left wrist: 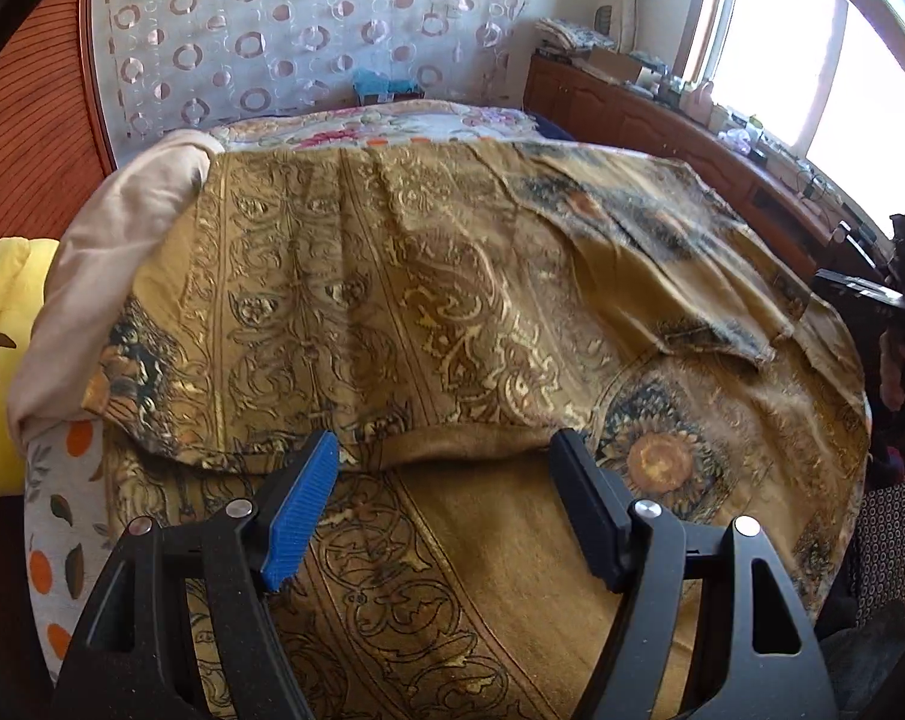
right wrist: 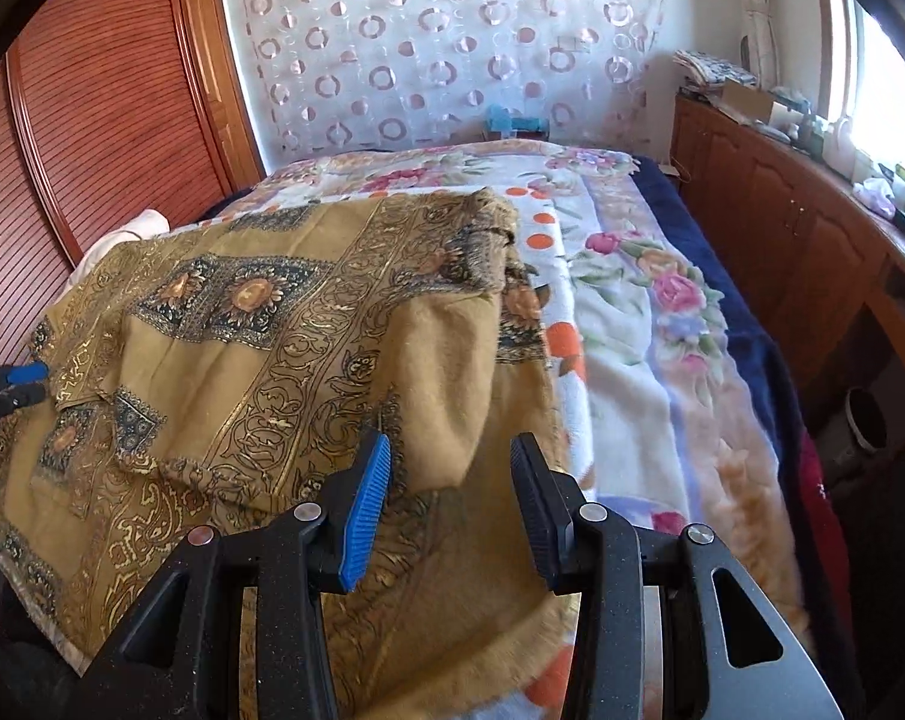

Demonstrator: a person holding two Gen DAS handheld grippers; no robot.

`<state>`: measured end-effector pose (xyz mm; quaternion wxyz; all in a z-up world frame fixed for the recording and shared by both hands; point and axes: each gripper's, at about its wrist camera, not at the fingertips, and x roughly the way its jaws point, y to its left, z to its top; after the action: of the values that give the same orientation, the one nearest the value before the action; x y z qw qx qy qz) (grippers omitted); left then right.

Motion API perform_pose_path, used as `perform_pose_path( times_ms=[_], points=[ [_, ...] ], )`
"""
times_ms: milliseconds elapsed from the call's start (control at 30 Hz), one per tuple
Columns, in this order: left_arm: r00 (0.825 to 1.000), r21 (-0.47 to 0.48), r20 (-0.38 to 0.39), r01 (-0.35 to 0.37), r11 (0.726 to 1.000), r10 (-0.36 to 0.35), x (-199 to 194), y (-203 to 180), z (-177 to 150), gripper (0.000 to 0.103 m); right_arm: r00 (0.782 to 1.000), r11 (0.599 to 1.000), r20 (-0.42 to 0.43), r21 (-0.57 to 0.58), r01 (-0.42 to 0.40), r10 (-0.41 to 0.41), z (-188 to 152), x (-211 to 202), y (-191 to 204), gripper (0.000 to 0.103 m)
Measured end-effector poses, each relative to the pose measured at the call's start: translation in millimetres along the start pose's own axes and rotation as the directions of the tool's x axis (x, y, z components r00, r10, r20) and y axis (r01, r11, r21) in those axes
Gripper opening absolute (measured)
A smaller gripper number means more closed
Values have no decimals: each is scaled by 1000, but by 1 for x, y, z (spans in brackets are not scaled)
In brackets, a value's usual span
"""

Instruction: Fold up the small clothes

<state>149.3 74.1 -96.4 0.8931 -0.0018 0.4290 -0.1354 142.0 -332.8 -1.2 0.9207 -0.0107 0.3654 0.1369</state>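
Left wrist view, left to right: yellow plush (left wrist: 5, 354) at the far left edge, beside a beige cloth (left wrist: 116, 276) bunched along the bed's left side. Under it, a grey sheet with orange fruit print (left wrist: 62, 540). The scarf (left wrist: 422, 312), gold-brown with scroll pattern and dark sunflower medallions, covers most of the bed; one layer is folded over another, with the fold edge running across just in front of the left gripper (left wrist: 446, 498). Jaws wide apart, nothing between them, blue pad on the left finger, black on the right. Fingertips sit at or just above the fold edge; can't tell if they touch. Far right: wooden cabinet (left wrist: 632, 114) under a bright window (left wrist: 812, 78), cluttered top.

Right wrist view, left to right: wooden slatted wardrobe (right wrist: 104, 138), then the left gripper's tip at the scarf's left edge; can't tell contact from here. Scarf (right wrist: 260, 348) lies rumpled over the bed's left half, with a bunched corner at the far end near the middle. Right gripper (right wrist: 452, 504) is over the scarf's near right part, jaws wide, holding nothing. To the right, floral blanket (right wrist: 644, 324) lies exposed, with navy bedding (right wrist: 752, 348) along its edge, then the cabinet (right wrist: 770, 210). Circle-print curtain (right wrist: 440, 48) behind the bed.
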Motion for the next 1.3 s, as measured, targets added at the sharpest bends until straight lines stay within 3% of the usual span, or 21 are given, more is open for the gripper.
perform_pose_path(
  times_ms=[200, 367, 533, 900, 1067, 1100, 1167, 1300],
  points=[
    [999, 60, 6, -53, 997, 53, 5, -8, -7, 74, 1000, 999, 0, 20, 27, -27, -31, -44, -17, 44],
    [998, 62, 8, -55, 997, 54, 5, -8, -10, 74, 999, 999, -27, 29, 38, -37, -59, -64, -28, 43],
    [998, 73, 5, -59, 996, 59, 5, -10, -11, 77, 998, 1000, -65, 21, 17, -16, -65, -52, -20, 43],
    [998, 75, 4, -59, 995, 59, 5, -13, -10, 77, 994, 994, -12, 13, -112, 113, -40, -36, 20, 44],
    [998, 72, 5, -55, 996, 55, 5, -13, -9, 77, 994, 995, -46, 16, -95, 96, -46, -17, 19, 43],
    [999, 71, 6, -54, 996, 54, 5, -13, -9, 77, 993, 994, -41, 21, -106, 107, -47, -19, 17, 25],
    [999, 71, 6, -54, 996, 53, 5, -13, -9, 77, 989, 989, -34, 28, -143, 144, -44, -22, 15, 8],
    [999, 71, 6, -54, 996, 54, 5, -13, -9, 77, 990, 989, -5, 28, -143, 143, -42, -42, 8, 4]
  ],
)
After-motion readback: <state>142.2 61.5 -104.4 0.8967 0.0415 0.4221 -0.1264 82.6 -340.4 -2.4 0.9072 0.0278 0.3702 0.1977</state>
